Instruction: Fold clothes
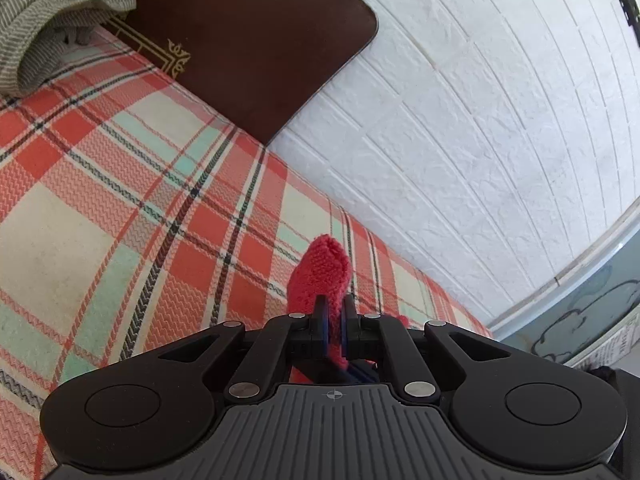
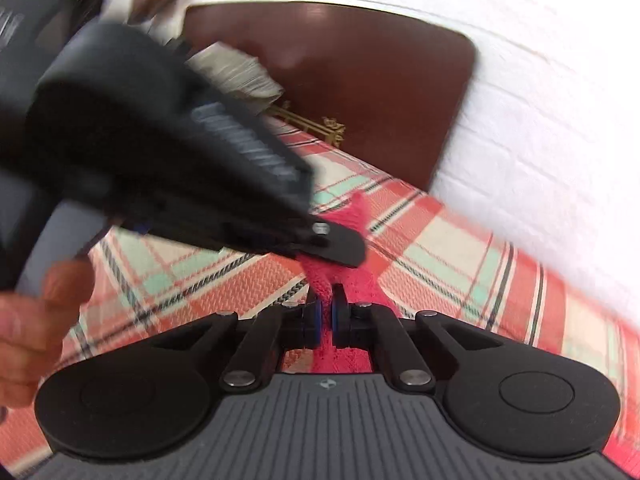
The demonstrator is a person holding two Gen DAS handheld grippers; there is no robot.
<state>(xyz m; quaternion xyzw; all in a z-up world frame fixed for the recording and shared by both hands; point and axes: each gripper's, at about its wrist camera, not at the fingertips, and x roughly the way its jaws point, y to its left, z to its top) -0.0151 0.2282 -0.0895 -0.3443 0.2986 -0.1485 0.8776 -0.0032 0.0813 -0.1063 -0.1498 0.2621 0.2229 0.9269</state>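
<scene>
Orange, cream and mint plaid bedspread (image 1: 120,208) covers the bed and is the work surface; its flat spread suits laying a garment out for folding. White brick-pattern wall (image 1: 460,120) runs along the far side, with a dark brown headboard with gold trim (image 1: 248,40) at the end. A grey striped cloth bundle (image 1: 52,12) sits against the headboard, well apart from the action, probably waiting its turn or already done.

Red knitted garment (image 1: 320,276) is the task item: lifted a little off the bedspread, held between both tools, likely so an edge can be carried over for a fold.

Left gripper (image 1: 335,316): fingers pressed nearly together, pinching a fold of the red knit that sticks up past the tips. Right gripper (image 2: 324,312): jaws likewise closed tight on a ridge of the same knit, just below the left tool, which crosses the right view. A bare hand (image 2: 24,320) shows at the left edge of that view.
</scene>
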